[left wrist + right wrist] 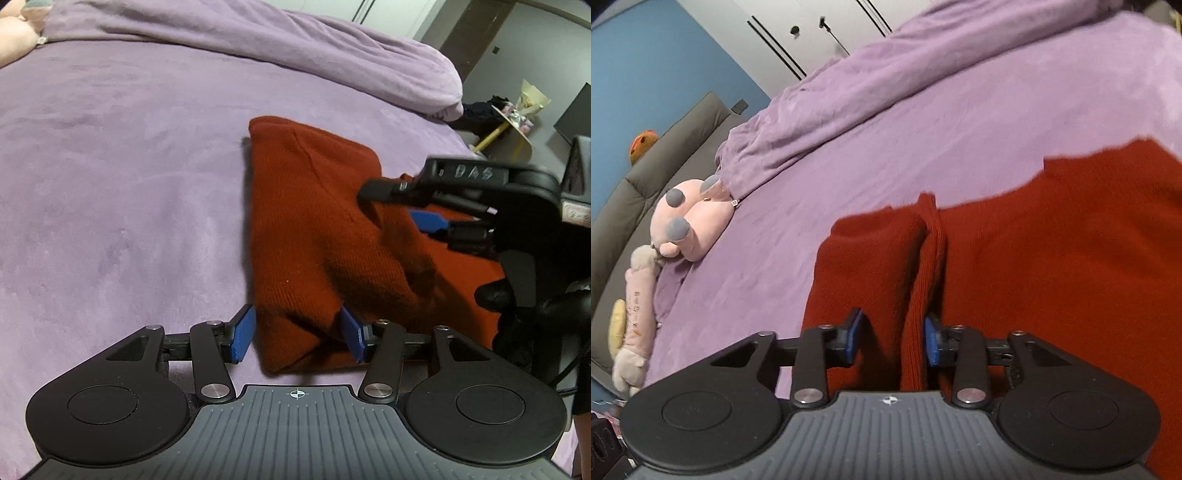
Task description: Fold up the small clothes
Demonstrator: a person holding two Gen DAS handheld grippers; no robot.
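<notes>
A purple bed (110, 166) carried a rumpled duvet (258, 40) along its far side. A red knit garment (314, 229) lay partly folded on the bed. The left gripper (298, 334) stood open around the garment's near corner. The right gripper (894, 341) stood open astride a raised fold. A pink plush (690, 221) lay near the headboard (646, 177).

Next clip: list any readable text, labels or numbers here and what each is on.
"BAS": pale handwritten letters on the black top of the right gripper, seen in the left wrist view; the first letter is uncertain.
Small orange and dark marks along the long pink plush toy: too small to read.
Nothing else legible.
</notes>
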